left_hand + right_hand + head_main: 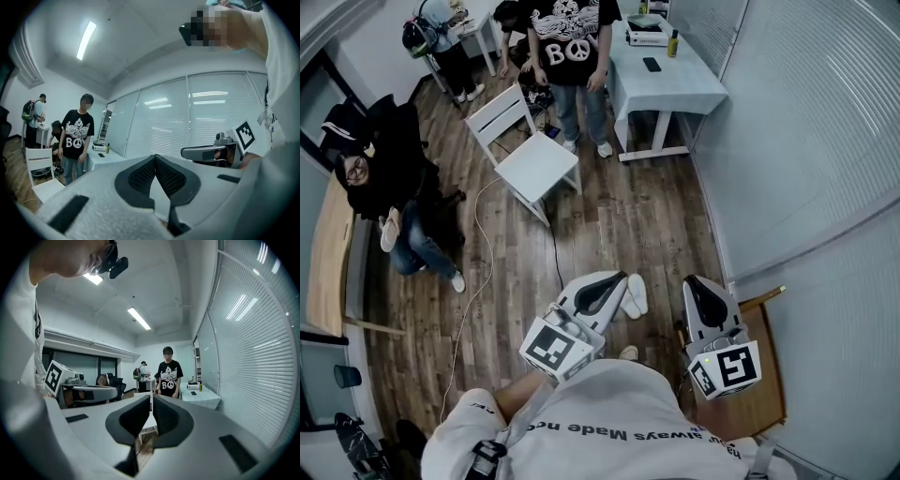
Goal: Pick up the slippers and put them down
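Observation:
Both grippers are held level above the wood floor. My left gripper (620, 277) (155, 157) is shut: its black pads meet at the tips and hold nothing. My right gripper (695, 282) (151, 397) is shut too, with only a thin slit between its pads and nothing in it. Each shows in the other's view, the right gripper (211, 152) and the left gripper (89, 392). A white slipper (636, 294) lies on the floor just right of the left gripper's tip. A second white shape (628, 352), perhaps the other slipper, peeks out by my shoulder, mostly hidden.
A white chair (534, 159) stands ahead, with a cable (478, 272) trailing over the floor. A white table (666, 80) is at the back right. One person (572, 56) stands near it; another (384, 178) sits at the left. A blinds-covered wall (825, 141) closes the right. A wooden board (766, 375) lies under the right gripper.

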Demonstrator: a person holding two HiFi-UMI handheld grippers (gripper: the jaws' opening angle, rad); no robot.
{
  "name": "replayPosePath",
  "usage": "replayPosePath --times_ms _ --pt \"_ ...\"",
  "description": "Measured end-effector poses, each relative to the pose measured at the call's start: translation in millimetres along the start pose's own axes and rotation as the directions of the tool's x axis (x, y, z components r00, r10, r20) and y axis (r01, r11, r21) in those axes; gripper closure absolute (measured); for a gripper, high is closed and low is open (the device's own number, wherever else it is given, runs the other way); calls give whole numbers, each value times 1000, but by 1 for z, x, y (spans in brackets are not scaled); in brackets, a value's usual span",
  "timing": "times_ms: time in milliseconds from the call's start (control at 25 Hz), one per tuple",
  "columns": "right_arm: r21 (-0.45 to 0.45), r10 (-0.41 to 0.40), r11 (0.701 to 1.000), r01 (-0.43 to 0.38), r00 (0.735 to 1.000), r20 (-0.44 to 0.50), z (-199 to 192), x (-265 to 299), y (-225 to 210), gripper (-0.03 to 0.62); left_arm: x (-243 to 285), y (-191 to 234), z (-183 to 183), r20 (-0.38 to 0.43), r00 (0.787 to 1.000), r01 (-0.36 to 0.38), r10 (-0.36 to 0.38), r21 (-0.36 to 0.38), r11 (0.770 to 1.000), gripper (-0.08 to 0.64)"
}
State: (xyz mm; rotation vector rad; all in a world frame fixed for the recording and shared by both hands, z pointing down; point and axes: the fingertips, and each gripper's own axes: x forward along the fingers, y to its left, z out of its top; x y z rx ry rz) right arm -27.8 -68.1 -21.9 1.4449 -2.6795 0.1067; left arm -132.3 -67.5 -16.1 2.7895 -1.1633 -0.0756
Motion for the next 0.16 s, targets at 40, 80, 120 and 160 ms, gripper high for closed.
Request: replayPosePath --times_ms 40,80,120,160 --pt "0 -2 1000 2 1000 1 0 -1 1 565 -2 0 0 1 1000 -2 2 1 1000 549" --pt "-1 -3 1000 3 1000 2 0 -1 2 565 -4 0 0 2 1000 -4 4 0 1000 549" --pt "-1 -4 1000 4 1000 3 0 -2 3 565 -6 0 -1 3 1000 -5 5 -1 1000 549" --pt "-2 -5 1000 5 1000 4 0 -2 5 565 -8 0 -2 3 1000 -7 7 -2 1000 549"
